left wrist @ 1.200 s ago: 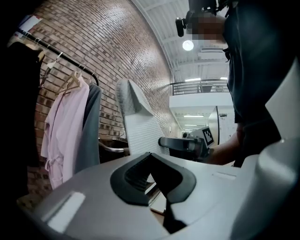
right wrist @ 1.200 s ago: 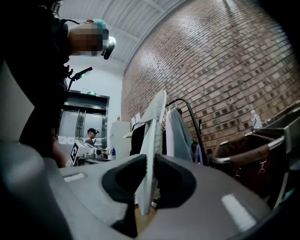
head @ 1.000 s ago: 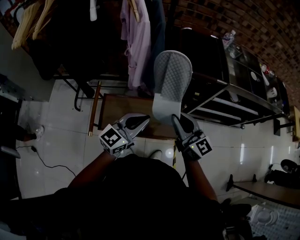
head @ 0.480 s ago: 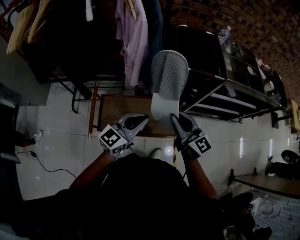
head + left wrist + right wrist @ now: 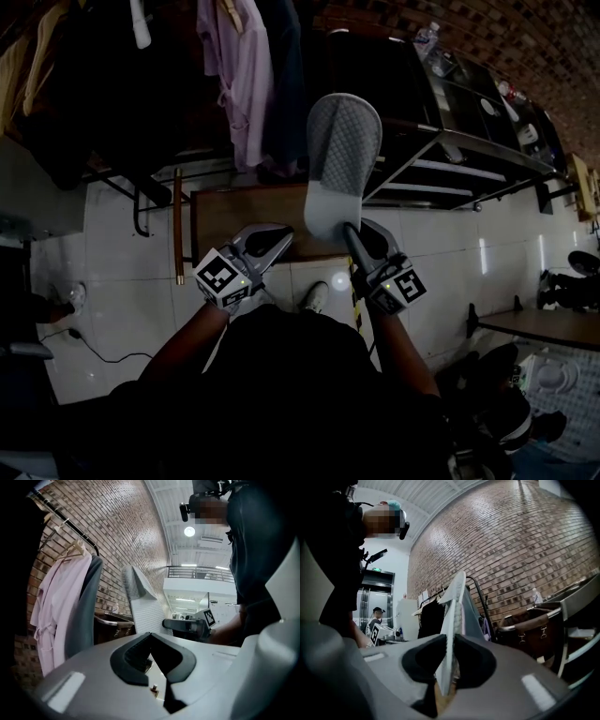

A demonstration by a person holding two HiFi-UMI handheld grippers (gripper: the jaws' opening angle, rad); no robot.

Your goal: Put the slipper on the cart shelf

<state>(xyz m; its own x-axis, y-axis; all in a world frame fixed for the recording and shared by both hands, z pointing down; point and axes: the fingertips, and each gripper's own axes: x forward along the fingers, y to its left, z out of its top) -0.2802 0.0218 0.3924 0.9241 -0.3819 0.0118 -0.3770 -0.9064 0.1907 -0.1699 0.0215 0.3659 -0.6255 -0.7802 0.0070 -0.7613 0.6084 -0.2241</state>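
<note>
Slipper (image 5: 342,150) is in transport, heel clamped in right tongs (image 5: 349,231), left tongs (image 5: 285,236) closed and empty; next it likely needs lowering onto shelf (image 5: 441,167).

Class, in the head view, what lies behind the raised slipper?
Behind the slipper, which is held in the right gripper, stand the dark cart and a brown table. The slipper covers the cart's left end and the table's right corner, so those parts cannot be seen.

The grey slipper (image 5: 343,155), quilted face showing, stands upright at frame centre, its lower end pinched between the right gripper (image 5: 349,230) jaws. The metal-railed cart shelf (image 5: 450,183) lies upper right, just beside it.
</note>
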